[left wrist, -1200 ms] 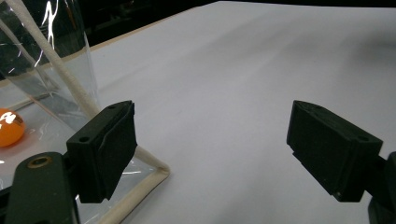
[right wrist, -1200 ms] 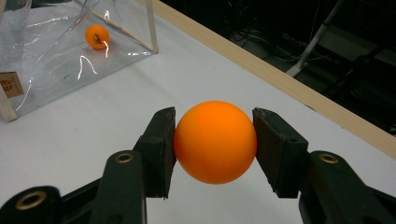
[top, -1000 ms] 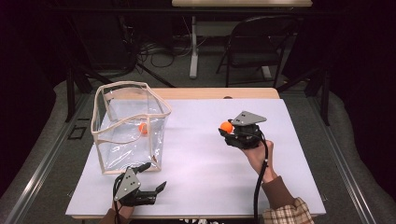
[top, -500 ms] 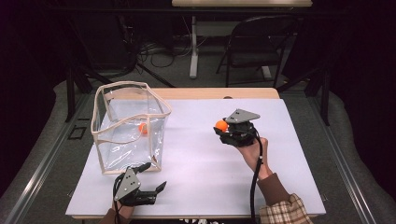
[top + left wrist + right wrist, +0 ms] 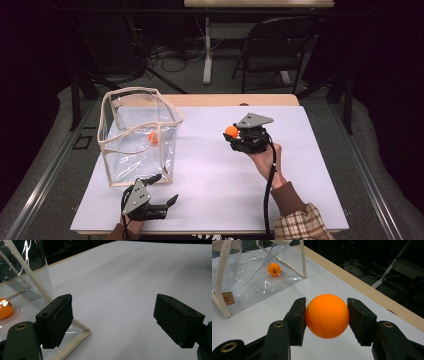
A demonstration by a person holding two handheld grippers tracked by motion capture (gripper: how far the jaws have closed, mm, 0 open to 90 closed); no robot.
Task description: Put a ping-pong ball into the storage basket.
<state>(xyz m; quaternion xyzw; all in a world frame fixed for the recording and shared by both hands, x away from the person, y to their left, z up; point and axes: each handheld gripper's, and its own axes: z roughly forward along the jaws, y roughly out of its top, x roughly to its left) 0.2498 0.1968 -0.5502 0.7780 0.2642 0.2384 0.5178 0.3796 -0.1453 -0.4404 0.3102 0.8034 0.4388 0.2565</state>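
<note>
Nearest the table's front edge, left gripper point(image 5: 161, 195) low over the white table point(image 5: 210, 190), jaws spread wide with nothing between them, resting just beside the near corner of the clear bag point(image 5: 137, 135). Seen along those jaws in the left gripper view point(image 5: 112, 320): bare white surface in the gap, the bag's cream-trimmed corner point(image 5: 75, 340) against the left jaw, an orange ball inside the bag point(image 5: 5, 308) off to the far left.

Farther in, to the right of centre, right gripper point(image 5: 235, 135) held up by a hand point(image 5: 265, 160) above the table, closed on an orange ball point(image 5: 231, 131). Ball pinched squarely between both pads in the right gripper view point(image 5: 327, 315), clear of the surface, well apart from the bag.

Beyond and to the left, clear bag standing upright with its top open, cream trim round the rim, second ball lying on its floor point(image 5: 153, 137), also seen past the held ball point(image 5: 274, 269).

Behind the table, dark floor with cables, a folding chair point(image 5: 272, 55).
</note>
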